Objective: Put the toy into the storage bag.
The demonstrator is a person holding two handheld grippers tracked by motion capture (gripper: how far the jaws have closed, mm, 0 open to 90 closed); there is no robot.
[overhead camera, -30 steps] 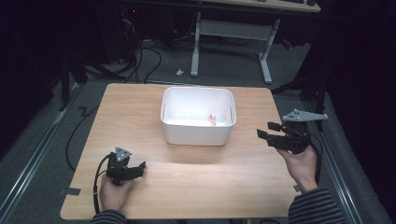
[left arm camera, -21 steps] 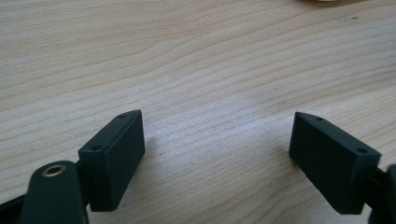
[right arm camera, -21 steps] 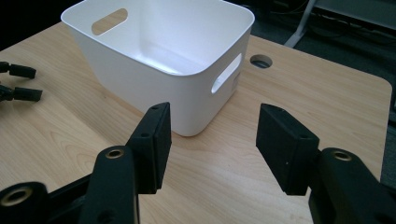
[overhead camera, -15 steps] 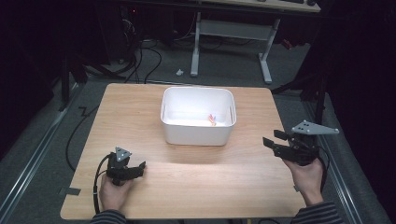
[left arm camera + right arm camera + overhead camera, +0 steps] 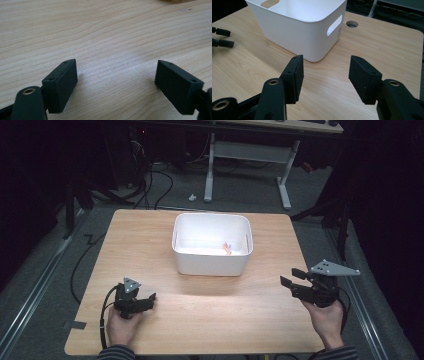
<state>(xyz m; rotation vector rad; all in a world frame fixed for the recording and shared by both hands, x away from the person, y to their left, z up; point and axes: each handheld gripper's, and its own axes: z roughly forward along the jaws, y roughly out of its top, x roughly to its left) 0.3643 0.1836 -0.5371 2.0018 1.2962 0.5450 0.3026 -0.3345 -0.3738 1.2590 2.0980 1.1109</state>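
Table (image 5: 200, 320): light wood, rectangular, long axis running L–R in high view.

White bin (image 5: 211, 245): sits on table, centre toward far edge; long axis L–R, open top up. Handle slot in the end wall that faces the R gripper, seen in right gripper view (image 5: 334, 25). Bin lies ahead-left of R gripper, well apart; ahead-right of L gripper, well apart. Neither gripper touches it.

Contents: small pinkish-orange item (image 5: 227, 247) on bin floor, near right end by the front wall. Too small to ID, possibly a few thin pieces together.

R gripper (image 5: 290, 279): held above table near right edge, jaws pointing left, toward the bin's near right corner. Jaws apart, nothing between them; bare wood and bin corner show through the gap in right gripper view (image 5: 324, 75).

L gripper (image 5: 150, 298): low at near-left of table, in person's hand, jaws pointing right. Left gripper view (image 5: 115, 82) shows jaws wide apart, close over the wood grain, nothing between.
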